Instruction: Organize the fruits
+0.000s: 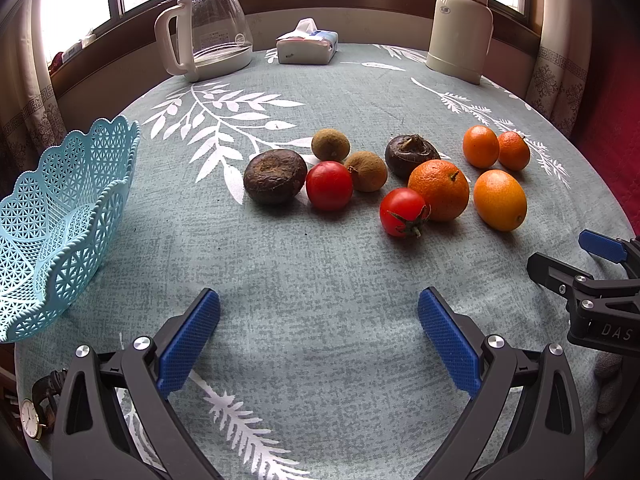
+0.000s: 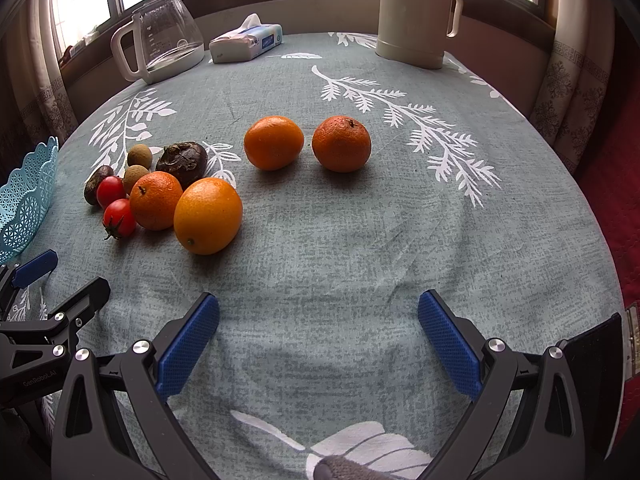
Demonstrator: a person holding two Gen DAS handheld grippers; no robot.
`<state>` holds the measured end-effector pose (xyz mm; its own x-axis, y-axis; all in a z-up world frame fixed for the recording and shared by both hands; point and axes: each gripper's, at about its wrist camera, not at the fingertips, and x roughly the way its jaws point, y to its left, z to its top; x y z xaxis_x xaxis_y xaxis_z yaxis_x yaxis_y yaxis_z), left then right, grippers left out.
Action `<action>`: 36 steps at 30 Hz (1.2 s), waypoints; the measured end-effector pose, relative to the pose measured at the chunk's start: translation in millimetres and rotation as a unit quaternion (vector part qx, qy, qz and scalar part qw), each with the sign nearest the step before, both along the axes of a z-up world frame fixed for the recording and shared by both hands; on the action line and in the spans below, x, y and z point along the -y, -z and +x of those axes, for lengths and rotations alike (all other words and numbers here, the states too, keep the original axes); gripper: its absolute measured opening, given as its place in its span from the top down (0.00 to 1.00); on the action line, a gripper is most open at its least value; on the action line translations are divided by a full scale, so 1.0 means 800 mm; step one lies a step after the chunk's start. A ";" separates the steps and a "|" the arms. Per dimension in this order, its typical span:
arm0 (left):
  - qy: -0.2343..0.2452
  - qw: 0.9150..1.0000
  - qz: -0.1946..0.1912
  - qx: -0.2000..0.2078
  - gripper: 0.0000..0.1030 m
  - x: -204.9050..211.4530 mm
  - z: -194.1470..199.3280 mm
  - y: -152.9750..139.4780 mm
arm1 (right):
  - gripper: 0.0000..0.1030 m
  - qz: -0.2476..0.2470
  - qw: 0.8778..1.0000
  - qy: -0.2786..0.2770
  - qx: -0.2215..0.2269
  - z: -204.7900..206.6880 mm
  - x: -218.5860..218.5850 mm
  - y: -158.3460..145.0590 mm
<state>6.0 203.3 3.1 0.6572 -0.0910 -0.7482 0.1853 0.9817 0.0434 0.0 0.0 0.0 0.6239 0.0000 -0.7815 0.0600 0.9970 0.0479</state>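
Observation:
Fruits lie in a loose group on the grey-green tablecloth: two red tomatoes (image 1: 329, 185) (image 1: 403, 212), two dark water chestnuts (image 1: 275, 176) (image 1: 411, 155), two brown longans (image 1: 330, 144) (image 1: 367, 171) and several oranges (image 1: 439, 190) (image 2: 208, 215). Two of the oranges (image 2: 274, 142) (image 2: 341, 143) sit apart, straight ahead in the right wrist view. A light blue lattice basket (image 1: 60, 216) stands at the left, with nothing seen in it. My left gripper (image 1: 319, 336) is open above bare cloth, short of the fruit. My right gripper (image 2: 319, 336) is open too, holding nothing.
Along the far edge stand a glass kettle (image 1: 208, 28), a tissue pack (image 1: 307, 46) and a cream thermos jug (image 1: 460, 28). A wristwatch (image 1: 34, 416) lies at the near left table edge. Windows and curtains ring the table; a red surface (image 2: 616, 184) lies to the right.

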 end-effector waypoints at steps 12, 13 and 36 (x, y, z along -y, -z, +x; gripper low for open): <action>0.024 0.999 -0.025 -0.030 0.02 0.002 0.006 -0.010 | 0.05 0.000 1.000 0.000 0.000 0.000 0.000 0.000; 0.017 0.999 -0.040 -0.033 0.02 -0.001 0.005 -0.012 | 0.05 0.000 1.000 0.000 0.000 0.000 0.000 0.000; 0.035 0.997 -0.030 0.067 0.03 0.001 -0.022 -0.049 | 0.05 -0.007 1.000 -0.015 -0.006 -0.008 0.000 0.000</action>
